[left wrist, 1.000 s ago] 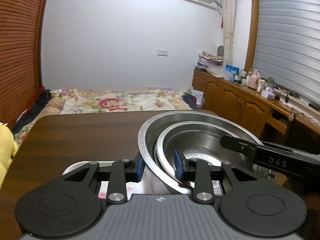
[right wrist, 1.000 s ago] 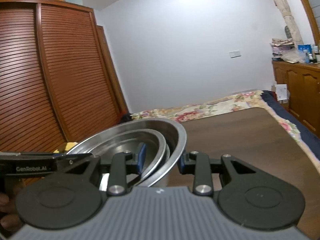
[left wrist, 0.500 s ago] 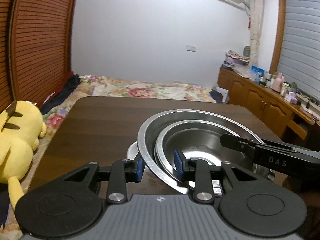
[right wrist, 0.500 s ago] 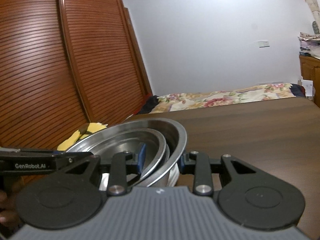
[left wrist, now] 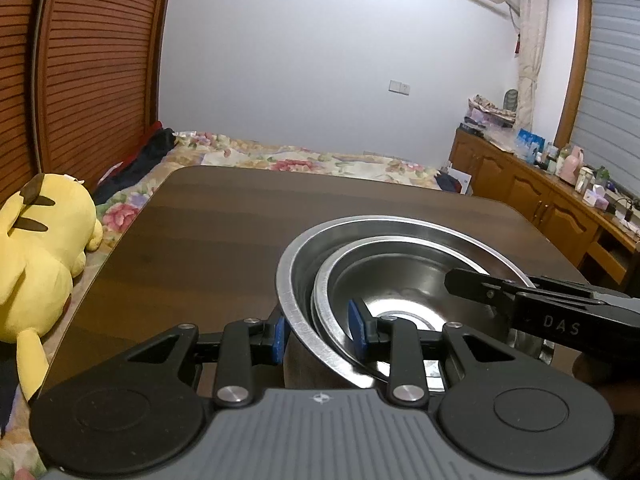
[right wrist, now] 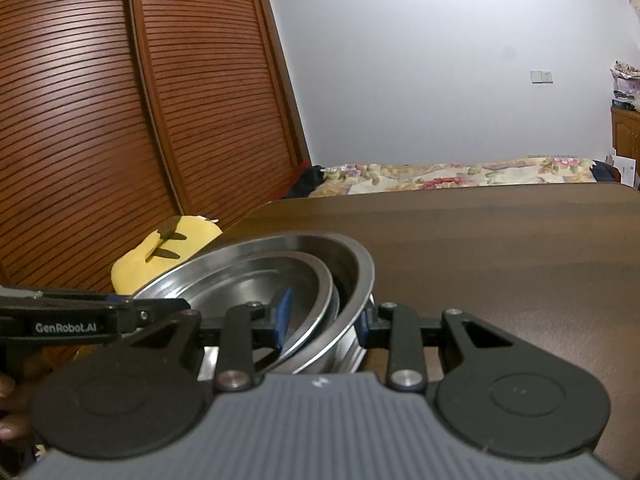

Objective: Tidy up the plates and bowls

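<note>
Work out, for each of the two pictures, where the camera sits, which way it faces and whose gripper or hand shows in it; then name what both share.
Left wrist: rides the left gripper, faces across the dark table toward the bed; its fingers straddle the rim of the steel bowls; the right gripper enters from the right.
Right wrist: rides the right gripper, faces the slatted wardrobe and white wall; the left gripper and a hand show at left.
Shared: bowls, table, bed, yellow plush toy.

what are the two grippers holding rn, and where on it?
Both hold the nested steel bowls by the rim wall: left gripper on one side, right gripper on the opposite side, one finger inside, one outside.
</note>
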Tool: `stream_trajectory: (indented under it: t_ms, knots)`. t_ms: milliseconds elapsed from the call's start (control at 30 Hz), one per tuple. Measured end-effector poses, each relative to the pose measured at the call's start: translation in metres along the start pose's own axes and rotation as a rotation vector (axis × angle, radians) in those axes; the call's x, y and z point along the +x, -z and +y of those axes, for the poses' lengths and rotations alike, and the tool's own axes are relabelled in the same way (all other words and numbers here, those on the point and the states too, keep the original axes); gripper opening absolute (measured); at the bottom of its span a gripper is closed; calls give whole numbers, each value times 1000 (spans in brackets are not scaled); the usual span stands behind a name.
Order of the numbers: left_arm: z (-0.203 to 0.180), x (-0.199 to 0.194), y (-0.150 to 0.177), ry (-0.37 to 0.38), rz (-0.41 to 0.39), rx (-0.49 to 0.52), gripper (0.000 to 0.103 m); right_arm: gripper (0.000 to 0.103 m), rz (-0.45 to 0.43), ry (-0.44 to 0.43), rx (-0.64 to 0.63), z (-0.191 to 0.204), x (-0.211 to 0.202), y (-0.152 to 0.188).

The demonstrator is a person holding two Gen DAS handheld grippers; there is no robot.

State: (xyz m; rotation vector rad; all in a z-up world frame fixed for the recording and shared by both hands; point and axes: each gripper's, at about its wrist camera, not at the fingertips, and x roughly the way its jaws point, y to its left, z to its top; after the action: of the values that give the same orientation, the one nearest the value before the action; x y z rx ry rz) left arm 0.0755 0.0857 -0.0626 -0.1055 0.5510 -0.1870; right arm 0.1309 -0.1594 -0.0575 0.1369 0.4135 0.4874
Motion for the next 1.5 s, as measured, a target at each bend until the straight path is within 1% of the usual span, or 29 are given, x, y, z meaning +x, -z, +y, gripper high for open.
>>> stream_trajectory:
  t_ms: [300, 500, 533, 600, 667, 733, 767, 800, 833, 867, 900, 933, 1000, 1067, 1167, 1267, 1300, 1400, 1500]
  knots:
    - [-1, 2, 1, -18, -10, 12, 34, 34, 27, -9, -6, 3, 5, 1]
    - [-6, 0, 5, -31, -10, 22, 34, 36, 38, -18, -13, 5, 5, -1]
    - [-6, 0, 5, -33, -10, 24, 34, 37, 38, -17, -18, 5, 4, -2]
    - [-6, 1, 4, -39, -10, 31, 34, 43, 37, -13, -27, 6, 4, -3]
    - [-8, 0, 4, -47, -11, 35, 37, 51, 30, -4, -36, 8, 1, -3]
    - [-8, 0, 4, -49, -10, 37, 37, 52, 23, 3, -40, 8, -1, -3]
    - [-8, -1, 3, -50, -10, 40, 39, 54, 20, 9, -42, 8, -2, -4]
    - [-7, -1, 3, -57, -10, 43, 41, 56, 15, 17, -45, 8, -4, -4]
    - [-11, -3, 4, -69, -11, 46, 49, 59, 9, 25, -49, 8, -6, -4]
    - [-11, -3, 4, -80, -13, 49, 54, 59, 2, 31, -54, 8, -9, -5]
    - [-11, -4, 4, -88, -14, 50, 62, 60, -3, 36, -58, 8, -11, -5]
    - [-10, -6, 4, -92, -17, 51, 66, 63, -8, 40, -62, 7, -13, -5]
    - [-8, -8, 4, -103, -17, 51, 70, 68, -22, 51, -70, 7, -18, -6]
    - [-8, -11, 3, -111, -25, 54, 82, 78, -36, 69, -81, 6, -24, -7]
    - [-11, -19, 0, -113, -46, 61, 94, 91, -54, 89, -82, 5, -32, -10]
    - [-16, -27, -2, -120, -70, 67, 102, 100, -71, 95, -81, 4, -41, -13]
    - [-18, -28, -4, -121, -77, 67, 103, 102, -75, 99, -79, 4, -44, -15]
    - [-28, -37, -7, -121, -96, 75, 103, 103, -85, 110, -84, 5, -55, -17]
    - [-37, -43, -9, -117, -105, 84, 103, 103, -85, 145, -89, 7, -63, -21]
